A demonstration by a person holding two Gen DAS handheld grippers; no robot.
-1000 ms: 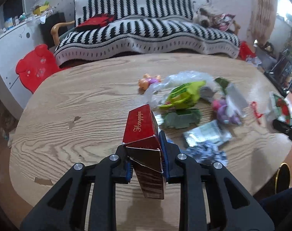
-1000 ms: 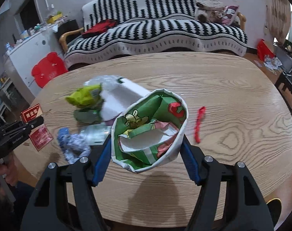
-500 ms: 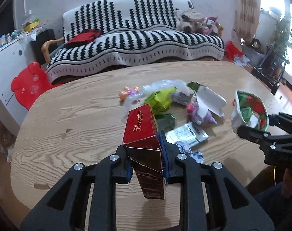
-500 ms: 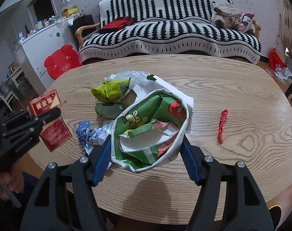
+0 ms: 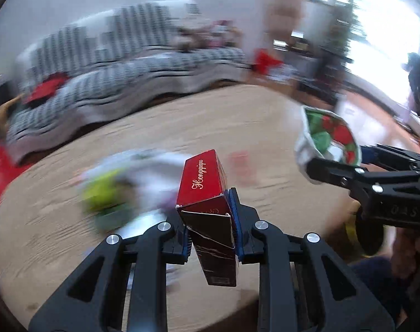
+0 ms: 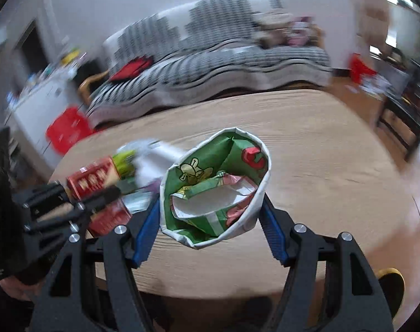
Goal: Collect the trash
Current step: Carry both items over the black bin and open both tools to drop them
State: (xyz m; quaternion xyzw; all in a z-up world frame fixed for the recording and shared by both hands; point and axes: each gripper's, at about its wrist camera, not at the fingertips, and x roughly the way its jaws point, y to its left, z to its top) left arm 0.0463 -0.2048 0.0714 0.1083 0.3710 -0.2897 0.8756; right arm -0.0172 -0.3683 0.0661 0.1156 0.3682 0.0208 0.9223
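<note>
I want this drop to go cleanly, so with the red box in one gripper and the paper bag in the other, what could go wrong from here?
1. The right gripper pinches the bag from both sides, so its soft mouth could fold shut before the box arrives.
2. The left gripper holds the red box by its torn, open end; it could crush or slip there.
3. Paper already sits inside the bag, so the long box may jam or tip out onto the table.

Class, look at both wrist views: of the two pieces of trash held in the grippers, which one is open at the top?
The green paper bag in the right gripper: its mouth gapes open. The red carton pinched by the left gripper is a flattened box.
</note>
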